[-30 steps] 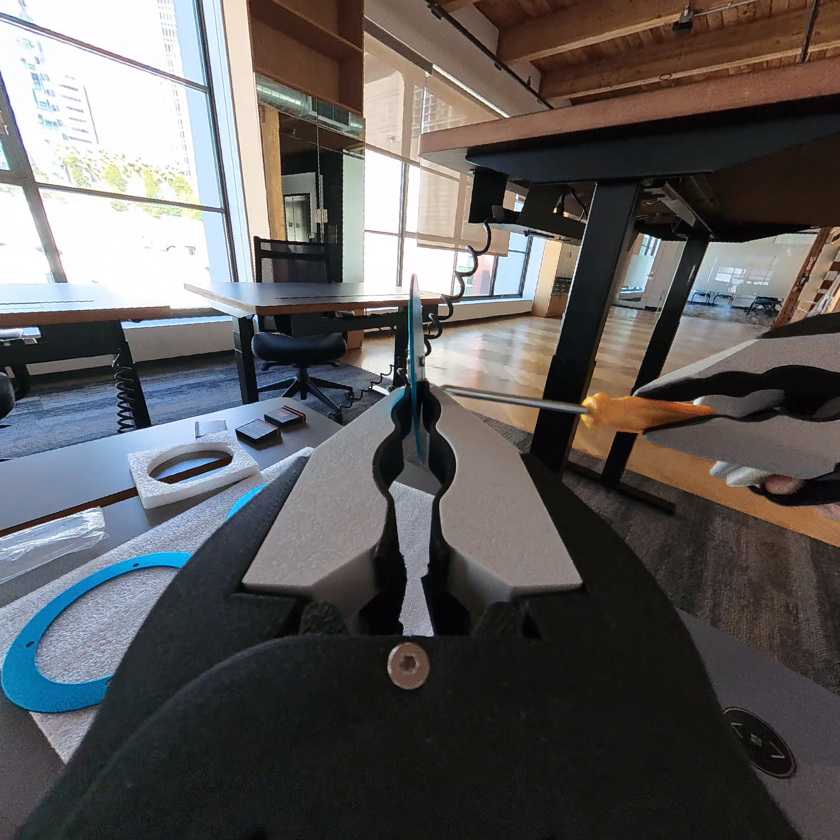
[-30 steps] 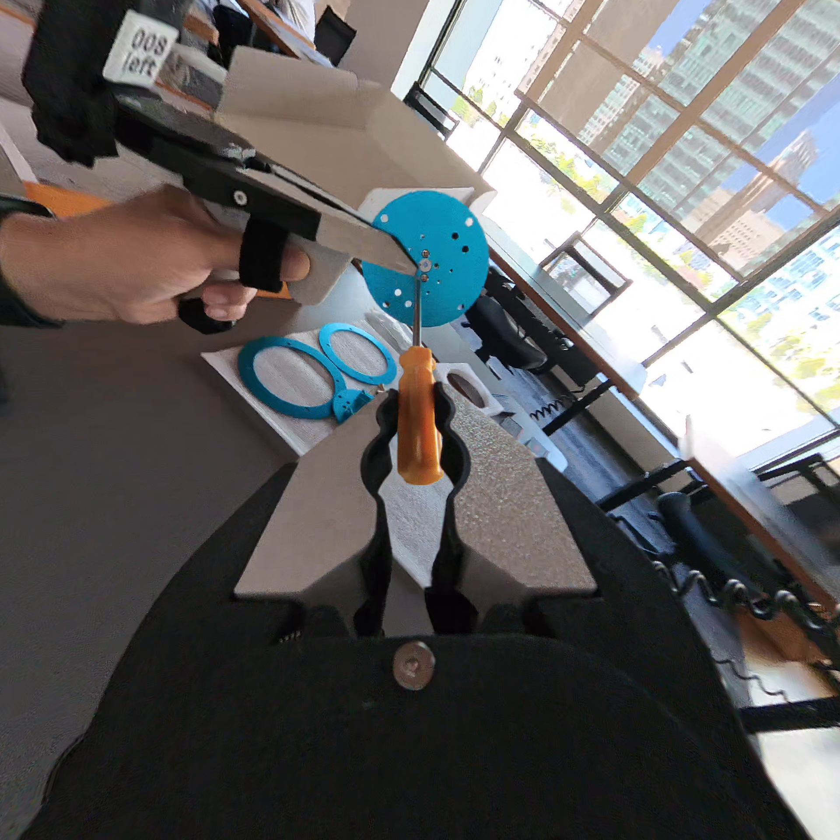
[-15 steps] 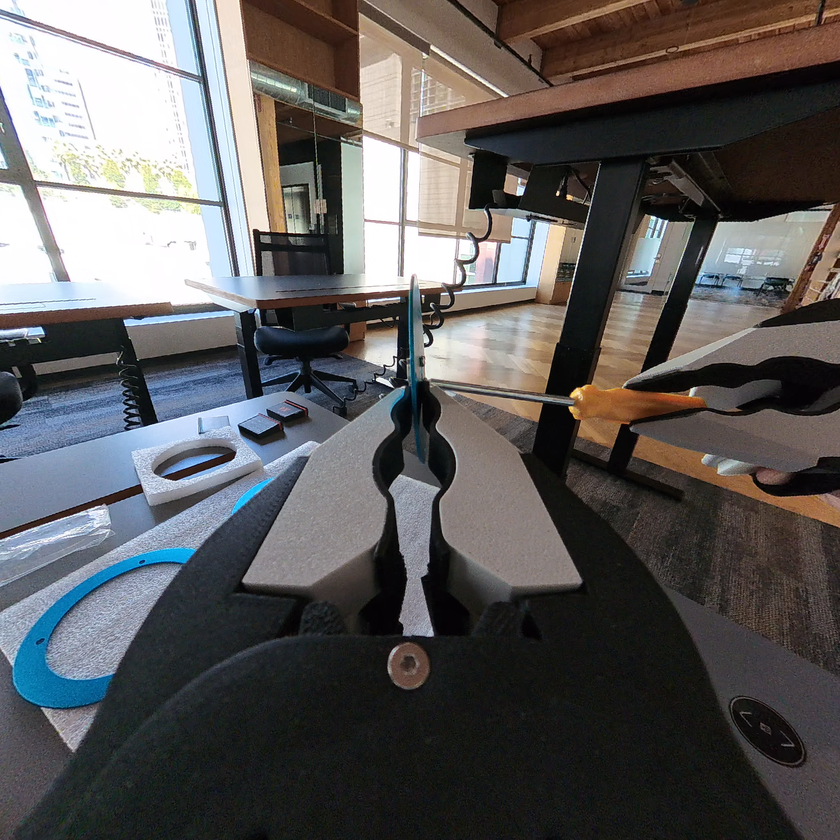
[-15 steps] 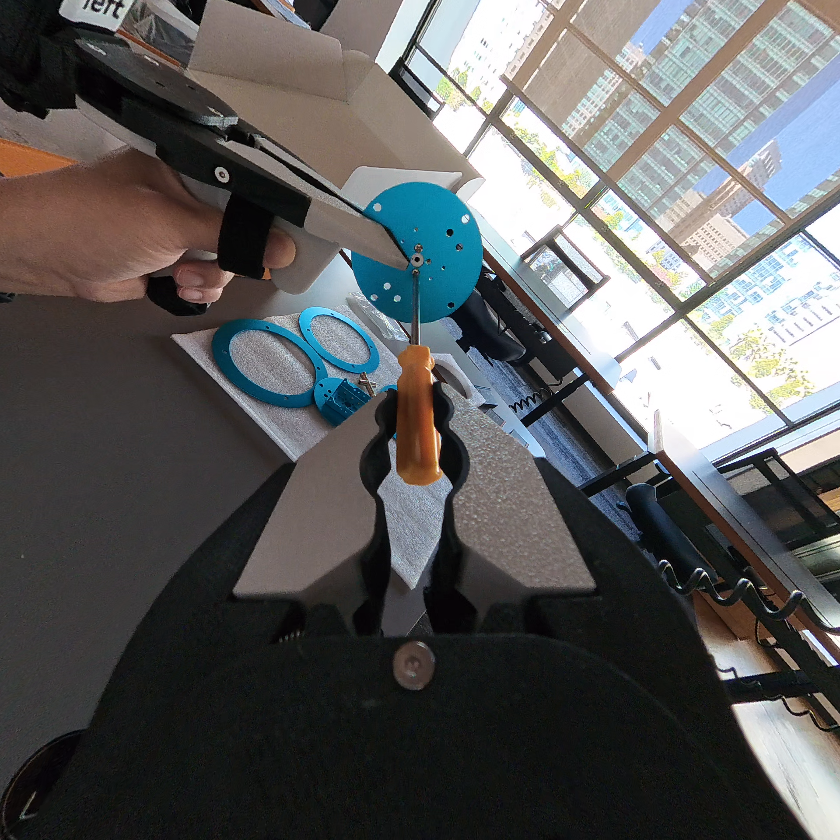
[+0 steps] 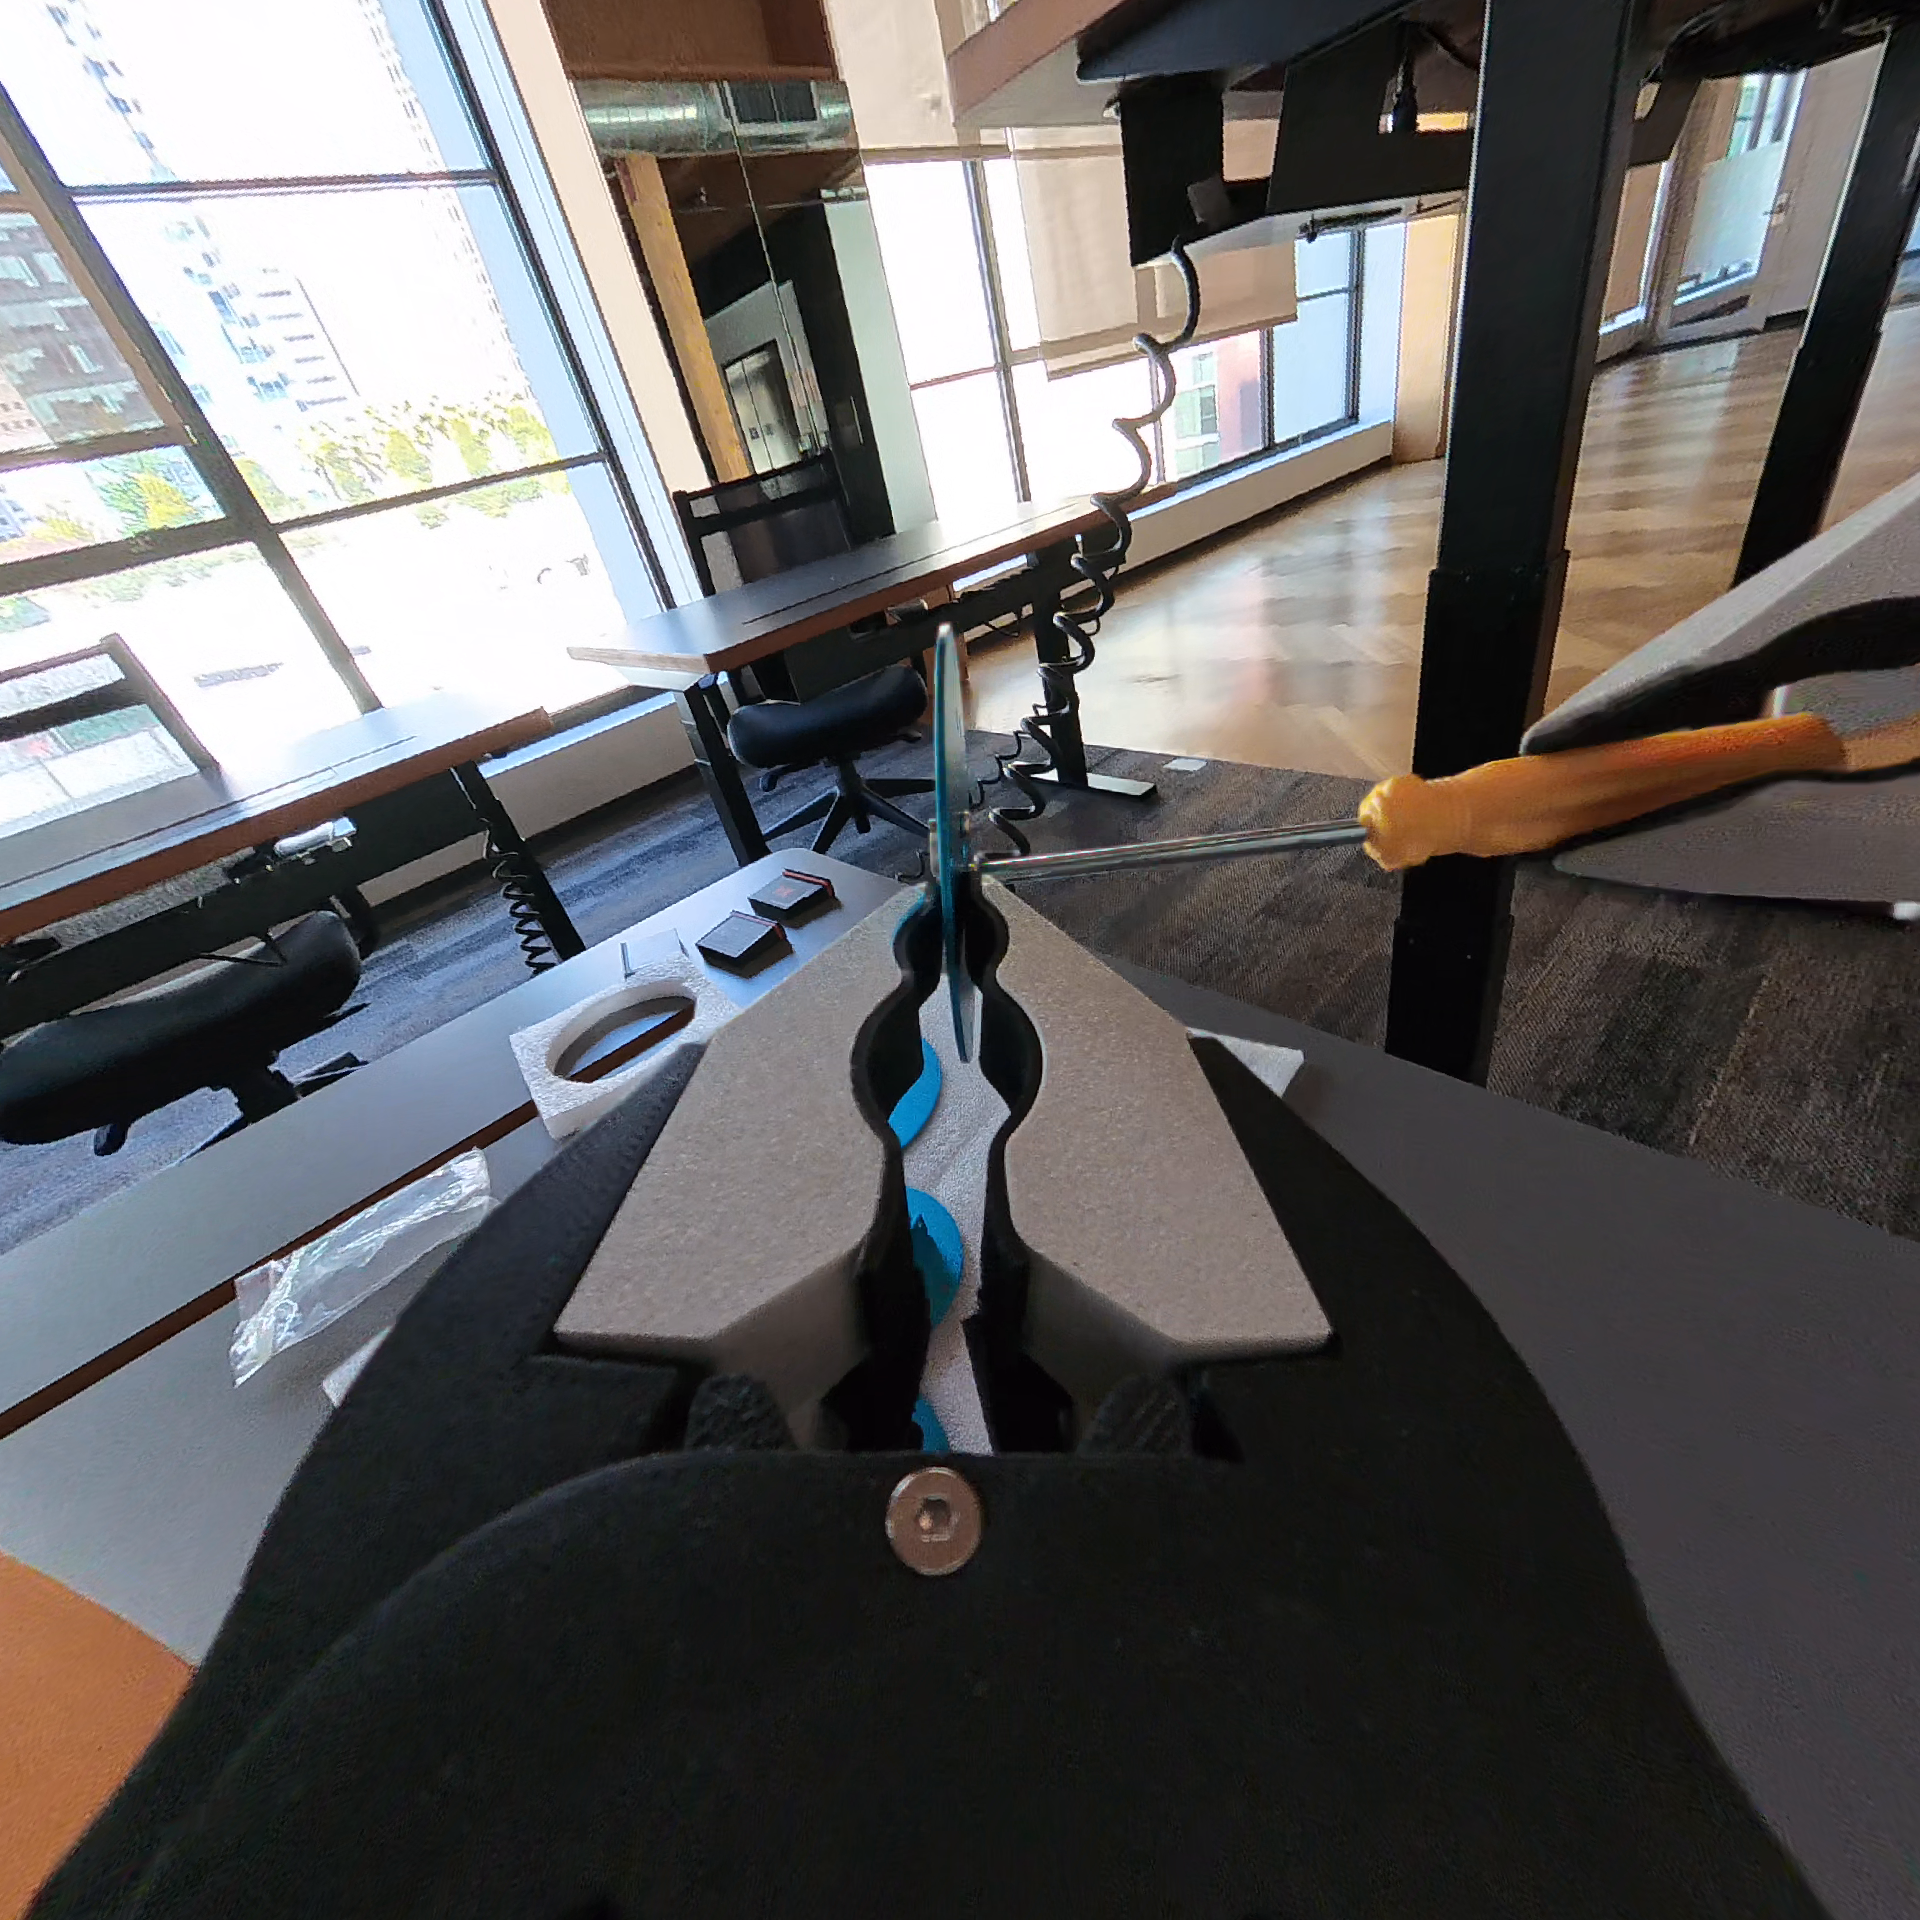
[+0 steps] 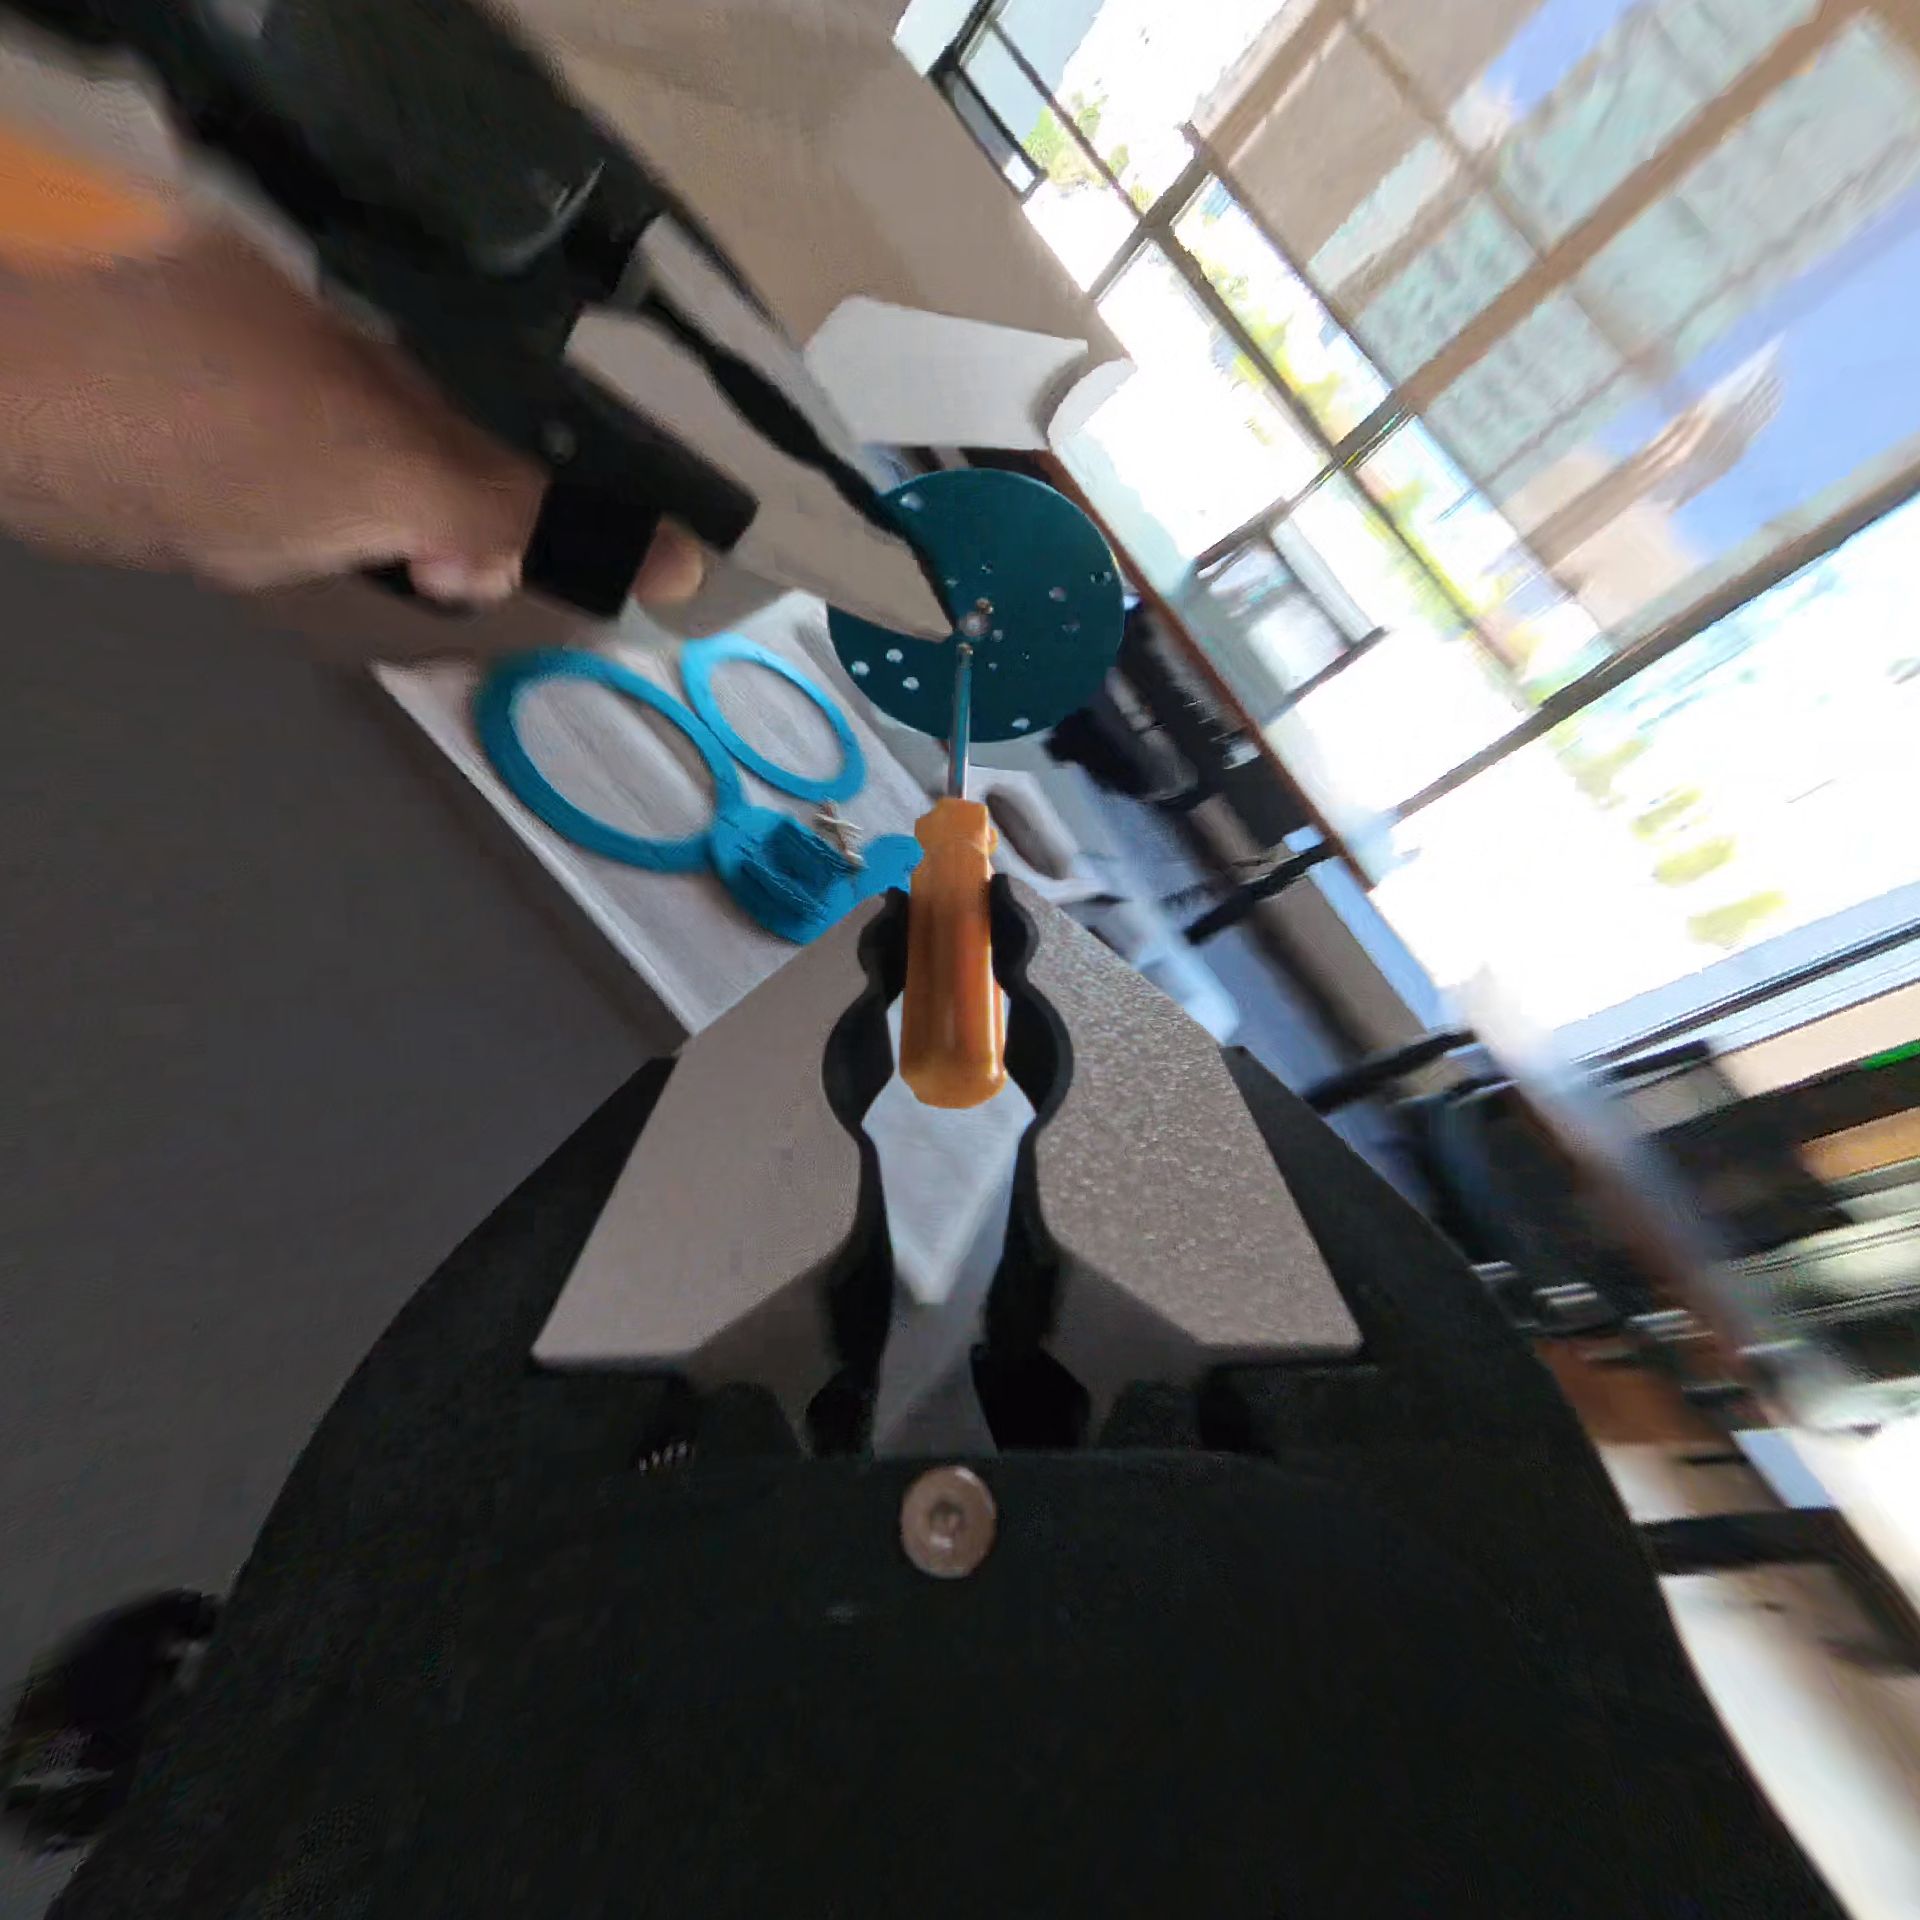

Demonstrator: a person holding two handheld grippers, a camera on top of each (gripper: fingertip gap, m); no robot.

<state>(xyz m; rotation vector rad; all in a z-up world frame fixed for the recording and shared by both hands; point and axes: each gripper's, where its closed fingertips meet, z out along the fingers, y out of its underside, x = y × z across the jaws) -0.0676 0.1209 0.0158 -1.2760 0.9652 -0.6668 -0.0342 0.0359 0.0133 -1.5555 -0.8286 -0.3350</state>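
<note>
Both my grippers are clamped, one on a blue disc, the other on a screwdriver whose tip meets that disc.

From the left wrist view, my left gripper (image 5: 956, 925) pinches the perforated blue disc (image 5: 951, 790) edge-on and upright above the dark table (image 5: 1558, 1299); the screwdriver (image 5: 1558, 790) comes in from the disc's right, its shaft tip touching the disc near the fingertips, and a white foam block with a round hole (image 5: 613, 1039) lies left of the disc. From the right wrist view, which is blurred, my right gripper (image 6: 951, 925) grips the orange screwdriver handle, the tip on a small screw (image 6: 975, 624) in the disc, and two blue rings (image 6: 613, 758) lie on a white mat left of the disc.
</note>
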